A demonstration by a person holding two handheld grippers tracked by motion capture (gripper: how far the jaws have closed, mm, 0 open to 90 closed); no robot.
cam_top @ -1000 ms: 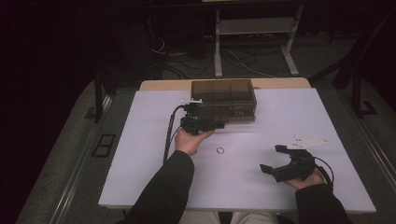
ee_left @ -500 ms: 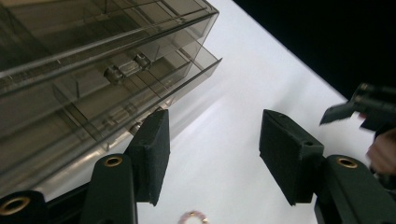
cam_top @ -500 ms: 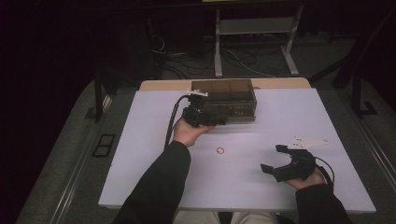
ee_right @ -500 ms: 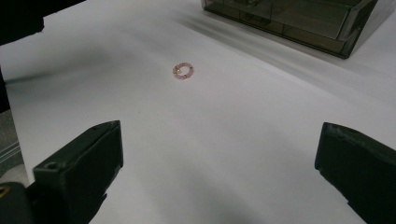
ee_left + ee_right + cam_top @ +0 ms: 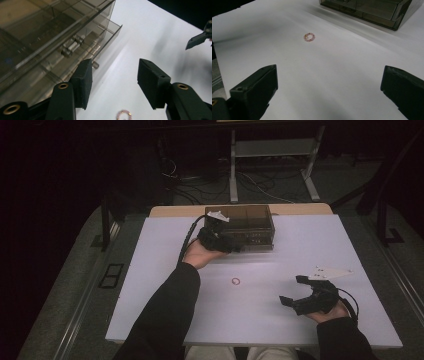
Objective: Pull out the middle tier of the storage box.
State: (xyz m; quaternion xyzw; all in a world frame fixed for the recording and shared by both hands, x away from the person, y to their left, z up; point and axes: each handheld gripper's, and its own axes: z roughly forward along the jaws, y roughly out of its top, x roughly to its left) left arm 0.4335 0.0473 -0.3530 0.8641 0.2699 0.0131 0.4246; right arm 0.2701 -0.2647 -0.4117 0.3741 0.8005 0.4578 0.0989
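Drawer box, of smoked translucent plastic, stands near the far edge of the white counter, roughly at its middle. It is a low rectangular unit with dark, see-through walls. The left gripper view shows internal partitions behind the front wall, a small clear knob-like handle on one drawer front and a second small knob lower down. One drawer front stands slightly proud of the body at the corner nearest the jaws. What lies inside cannot be told through the tinted plastic.

Left hand-held gripper is at the box's left front corner, with the hand behind it and its cable looping back toward the forearm. Its jaws stand about half open and have just been closing a little; nothing is between the pads. In the left gripper view, one pad sits right at the drawer front just beside the lower knob, the other pad over bare counter. Whether the near pad touches the box cannot be told.

Right hand-held gripper rests toward the near right corner of the counter, well apart from the box. Its jaws are spread wide and hold nothing.

A small pink beaded ring lies flat on the counter between the two grippers, nearer the box's front than the near edge, touching neither.
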